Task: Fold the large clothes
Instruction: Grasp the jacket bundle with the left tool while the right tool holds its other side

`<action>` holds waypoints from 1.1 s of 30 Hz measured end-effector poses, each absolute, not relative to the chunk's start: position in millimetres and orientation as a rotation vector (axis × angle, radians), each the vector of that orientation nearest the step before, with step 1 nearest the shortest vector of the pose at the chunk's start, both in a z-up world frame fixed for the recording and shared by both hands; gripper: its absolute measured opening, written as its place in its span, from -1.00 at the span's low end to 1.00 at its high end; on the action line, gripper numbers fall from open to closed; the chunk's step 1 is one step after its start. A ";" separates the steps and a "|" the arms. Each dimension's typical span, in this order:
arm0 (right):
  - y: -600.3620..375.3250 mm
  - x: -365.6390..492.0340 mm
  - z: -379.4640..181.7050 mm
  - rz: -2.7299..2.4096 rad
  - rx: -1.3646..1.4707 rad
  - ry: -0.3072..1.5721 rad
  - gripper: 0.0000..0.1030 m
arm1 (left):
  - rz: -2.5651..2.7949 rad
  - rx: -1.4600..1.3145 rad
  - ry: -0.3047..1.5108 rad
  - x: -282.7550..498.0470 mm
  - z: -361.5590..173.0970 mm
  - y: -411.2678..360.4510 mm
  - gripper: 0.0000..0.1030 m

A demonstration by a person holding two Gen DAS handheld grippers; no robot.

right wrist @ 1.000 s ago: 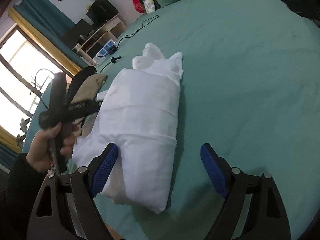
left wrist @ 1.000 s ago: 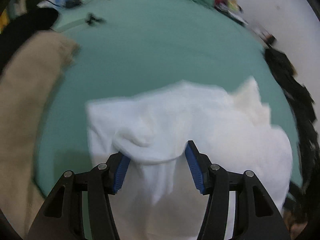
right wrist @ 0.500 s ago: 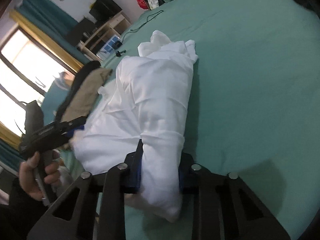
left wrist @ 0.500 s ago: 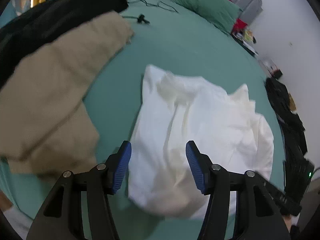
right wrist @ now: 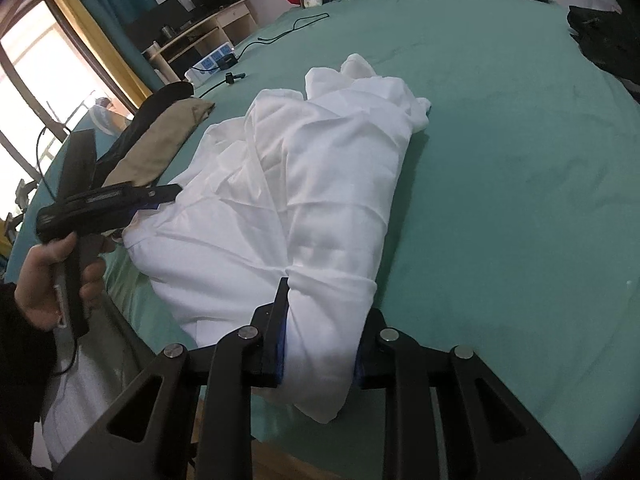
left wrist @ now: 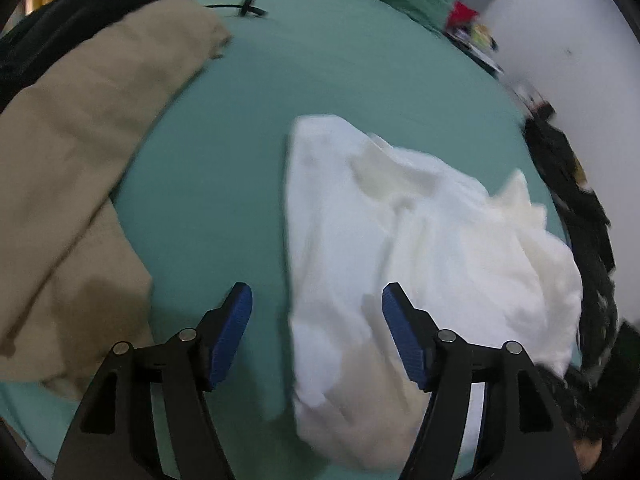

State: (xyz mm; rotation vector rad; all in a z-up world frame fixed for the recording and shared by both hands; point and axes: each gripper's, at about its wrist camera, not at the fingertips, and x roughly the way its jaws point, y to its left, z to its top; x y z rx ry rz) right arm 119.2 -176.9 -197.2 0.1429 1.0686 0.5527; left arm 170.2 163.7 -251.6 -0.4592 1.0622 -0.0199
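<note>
One white garment (right wrist: 320, 184) lies half-folded on the green bed (right wrist: 500, 160), bunched into a long roll with loose cloth spilling toward nine o'clock. The right gripper (right wrist: 320, 344) pinches the near end of this roll firmly. The left gripper (left wrist: 316, 332) has just been opening; its jaws stand spread above the garment's edge with nothing pressed between them. I judge a fold is in hand: next, the left must take the loose side. A beige garment (left wrist: 80, 152) lies at ten o'clock.

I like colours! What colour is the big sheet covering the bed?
The bed sheet is plain teal green, with no pattern. It shows best in the right wrist view.
</note>
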 end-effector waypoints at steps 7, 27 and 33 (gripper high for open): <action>-181.0 122.6 -204.8 0.553 0.185 1.081 -0.52 | -0.246 -0.632 1.085 172.4 -260.3 159.5 0.57; -184.0 129.3 -208.1 0.567 0.237 1.112 -0.15 | -0.419 -0.233 1.110 156.3 -245.5 59.5 0.60; -184.3 131.5 -192.2 0.526 0.180 1.106 0.23 | -0.403 -0.262 1.077 167.1 -230.3 66.8 0.60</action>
